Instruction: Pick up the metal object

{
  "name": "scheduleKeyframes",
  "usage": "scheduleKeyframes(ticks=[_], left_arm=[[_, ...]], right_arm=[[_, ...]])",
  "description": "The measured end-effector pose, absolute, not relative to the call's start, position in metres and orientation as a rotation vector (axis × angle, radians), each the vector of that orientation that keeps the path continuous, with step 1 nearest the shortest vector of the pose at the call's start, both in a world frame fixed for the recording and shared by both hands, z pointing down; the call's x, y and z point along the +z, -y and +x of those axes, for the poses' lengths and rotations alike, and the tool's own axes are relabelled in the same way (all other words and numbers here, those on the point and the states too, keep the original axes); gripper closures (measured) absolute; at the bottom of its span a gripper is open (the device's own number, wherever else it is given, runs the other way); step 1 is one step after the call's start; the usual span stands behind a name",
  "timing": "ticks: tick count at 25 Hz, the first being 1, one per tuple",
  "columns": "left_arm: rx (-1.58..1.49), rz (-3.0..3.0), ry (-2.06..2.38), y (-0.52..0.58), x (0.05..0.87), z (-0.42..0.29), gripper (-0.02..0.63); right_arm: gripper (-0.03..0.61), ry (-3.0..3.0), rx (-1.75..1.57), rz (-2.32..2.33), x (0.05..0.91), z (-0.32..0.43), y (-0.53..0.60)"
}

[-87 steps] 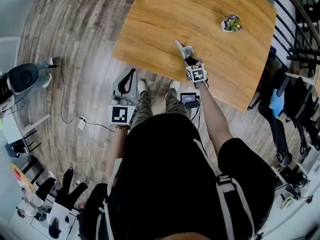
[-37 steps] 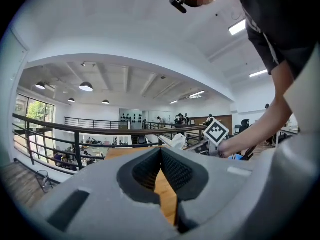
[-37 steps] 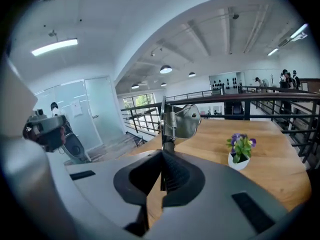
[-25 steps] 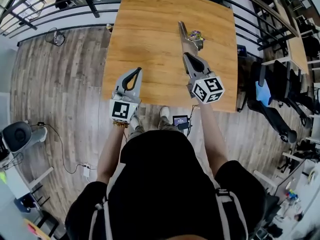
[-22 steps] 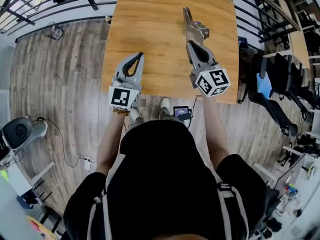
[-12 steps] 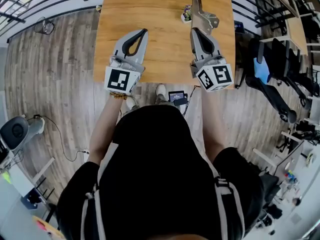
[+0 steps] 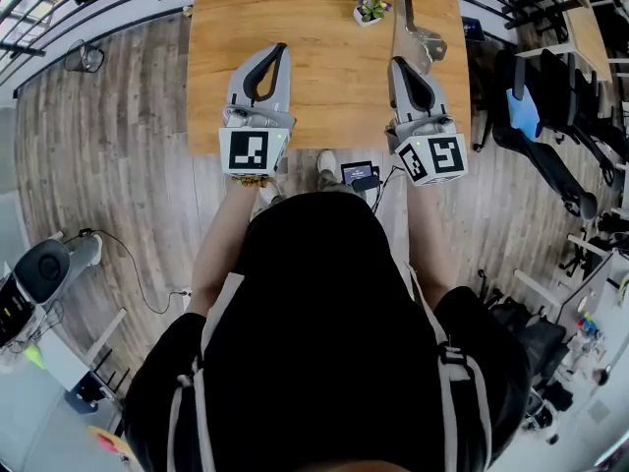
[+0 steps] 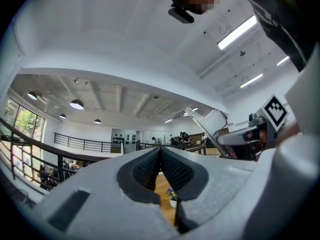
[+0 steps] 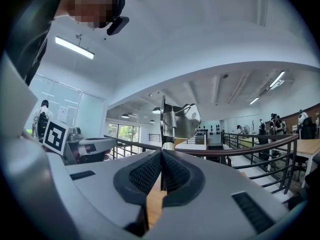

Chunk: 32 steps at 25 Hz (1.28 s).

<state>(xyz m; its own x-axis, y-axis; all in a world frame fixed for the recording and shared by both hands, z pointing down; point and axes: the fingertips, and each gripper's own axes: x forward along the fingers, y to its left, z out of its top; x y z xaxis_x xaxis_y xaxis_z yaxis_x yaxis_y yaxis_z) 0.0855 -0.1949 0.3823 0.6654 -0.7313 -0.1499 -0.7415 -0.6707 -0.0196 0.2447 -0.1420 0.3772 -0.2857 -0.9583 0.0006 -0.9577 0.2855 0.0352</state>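
Note:
The metal object [image 7: 404,18], a flat grey bar with a spring and bracket, sticks out past the tips of my right gripper [image 7: 402,62], which is shut on its lower end above the wooden table [image 7: 314,67]. In the right gripper view the metal object [image 9: 177,118] rises upright from the closed right gripper [image 9: 161,152]. My left gripper [image 7: 279,47] hovers over the table's left half, shut with nothing in it. Its own view shows the left gripper [image 8: 160,149] with pads pressed together, and the metal object [image 8: 212,129] off to the right.
A small potted plant [image 7: 371,6] stands on the table just left of the metal object. A small device with a screen [image 7: 356,173] lies on the floor by the person's feet. Dark chairs [image 7: 550,116] stand right of the table. A cable [image 7: 138,273] runs across the floor at left.
The right gripper has lifted the metal object off the table and holds it upright. The left gripper has come up from beside the leg to table height. Both now sit side by side.

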Motion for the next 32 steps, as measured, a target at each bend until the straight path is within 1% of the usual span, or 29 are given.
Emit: scheduleKeyframes(ticks=[7, 13, 32], left_arm=[[0.156, -2.706, -1.317, 0.196, 0.391, 0.085, 0.603], [0.104, -2.703, -1.364, 0.196, 0.403, 0.086, 0.603], [0.014, -2.651, -1.403, 0.191, 0.417, 0.078, 0.603]], right_arm=[[0.578, 2.478, -0.098, 1.922, 0.377, 0.244, 0.130], [0.578, 2.446, -0.155, 1.839, 0.385, 0.234, 0.125], [0.579, 2.475, -0.053, 1.785, 0.410, 0.227, 0.133]])
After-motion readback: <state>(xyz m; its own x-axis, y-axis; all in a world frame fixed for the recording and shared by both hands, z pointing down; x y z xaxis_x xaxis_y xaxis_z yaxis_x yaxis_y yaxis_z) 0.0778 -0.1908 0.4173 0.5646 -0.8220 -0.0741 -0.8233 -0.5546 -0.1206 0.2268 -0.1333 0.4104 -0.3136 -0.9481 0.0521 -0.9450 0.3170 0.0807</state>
